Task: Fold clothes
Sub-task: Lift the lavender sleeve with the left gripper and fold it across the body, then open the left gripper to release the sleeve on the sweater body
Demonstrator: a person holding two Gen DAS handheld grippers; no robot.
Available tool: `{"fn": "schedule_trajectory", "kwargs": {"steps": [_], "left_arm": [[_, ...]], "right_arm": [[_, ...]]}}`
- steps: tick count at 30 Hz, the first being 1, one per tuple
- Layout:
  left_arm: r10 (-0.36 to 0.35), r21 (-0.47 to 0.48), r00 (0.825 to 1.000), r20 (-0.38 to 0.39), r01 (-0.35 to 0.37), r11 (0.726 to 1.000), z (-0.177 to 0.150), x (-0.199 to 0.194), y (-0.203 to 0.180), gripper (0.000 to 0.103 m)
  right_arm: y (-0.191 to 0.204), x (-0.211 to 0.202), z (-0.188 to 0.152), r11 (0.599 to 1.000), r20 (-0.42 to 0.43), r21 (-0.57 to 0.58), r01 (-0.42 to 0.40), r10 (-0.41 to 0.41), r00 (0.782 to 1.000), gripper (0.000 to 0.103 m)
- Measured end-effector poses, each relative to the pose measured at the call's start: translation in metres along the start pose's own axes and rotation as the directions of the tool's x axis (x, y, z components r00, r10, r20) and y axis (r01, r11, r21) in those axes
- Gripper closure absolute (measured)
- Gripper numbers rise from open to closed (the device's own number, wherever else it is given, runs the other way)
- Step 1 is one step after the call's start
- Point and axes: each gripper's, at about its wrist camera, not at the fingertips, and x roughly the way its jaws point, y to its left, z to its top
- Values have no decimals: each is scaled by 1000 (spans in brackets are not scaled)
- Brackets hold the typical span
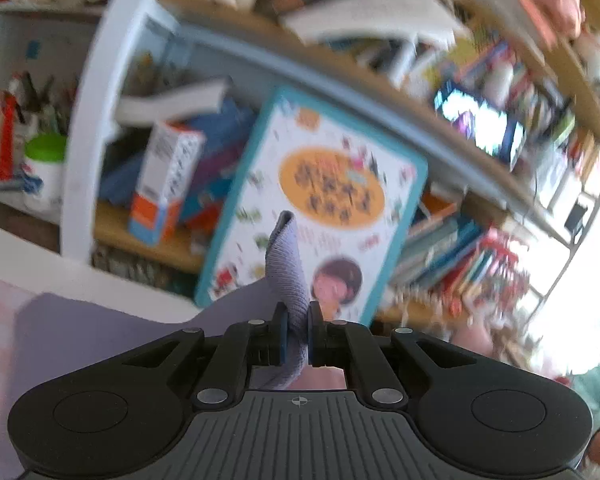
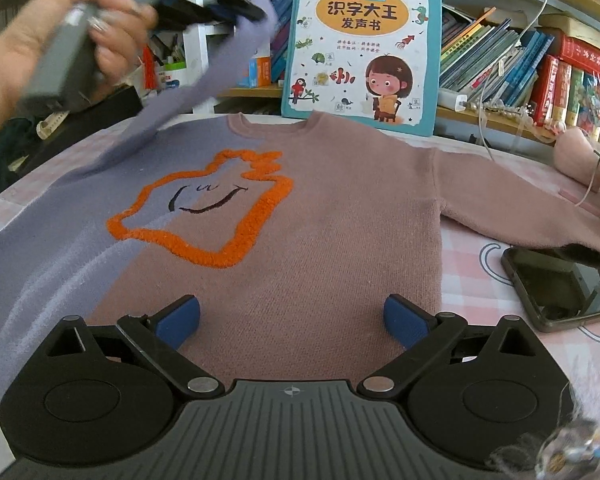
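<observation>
Two views: left wrist first, then right wrist
Left wrist, grip: the left hand-held gripper (image 1: 298,330) has its pads pressed together on the ribbed lilac cuff (image 1: 286,264), which stands up out of the jaws; a pinch at the very end lets the whole sleeve follow the hand
Left wrist, backdrop: a blurred bookshelf (image 1: 380,80) and a children's book (image 1: 320,200) fill the frame, so the garment's body barely shows here
Right wrist, garment: the sweater (image 2: 300,220), lilac on one half and dusty pink on the other with an orange outline, lies flat and face up on the tabletop (image 2: 472,264), neck toward the shelf
Right wrist, sleeve: the lilac sleeve (image 2: 204,80) is lifted off the cloth, probably to be folded across the chest
Right wrist, grip: the right hand-held gripper (image 2: 292,322) hovers spread wide over the hem, holding nothing, likely ready to pin the body
Right wrist, clutter: a phone (image 2: 556,288) lies beside the pink sleeve (image 2: 520,200), touching it
</observation>
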Motion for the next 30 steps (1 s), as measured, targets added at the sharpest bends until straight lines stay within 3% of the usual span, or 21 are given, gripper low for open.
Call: {"fn": "schedule_trajectory", "kwargs": {"steps": [7, 10, 12, 15, 18, 21, 24, 30], "left_arm": [[-1, 36, 992, -123, 6, 999, -30, 37, -18, 93], [-26, 48, 987, -161, 34, 998, -37, 42, -24, 76], [-71, 67, 983, -168, 84, 994, -38, 34, -28, 65], [-121, 132, 981, -153, 141, 981, -35, 11, -32, 63], [-106, 198, 987, -124, 129, 972, -35, -21, -25, 63], [-40, 245, 995, -95, 63, 967, -37, -53, -10, 63], [81, 276, 994, -69, -59, 959, -54, -84, 19, 63], [320, 273, 944, -82, -287, 918, -87, -121, 81, 63]], "right_arm": [[0, 1, 0, 1000, -2, -3, 1, -1, 1000, 4], [0, 1, 0, 1000, -3, -5, 2, -2, 1000, 4], [0, 1, 0, 1000, -3, -6, 2, -2, 1000, 4], [0, 1, 0, 1000, -3, -6, 2, -2, 1000, 4], [0, 1, 0, 1000, -3, -6, 3, -3, 1000, 4], [1, 1, 1, 1000, -4, -7, 3, -3, 1000, 4], [1, 1, 1, 1000, -4, -8, 3, -3, 1000, 4], [0, 0, 2, 1000, -2, -7, 4, -4, 1000, 4]]}}
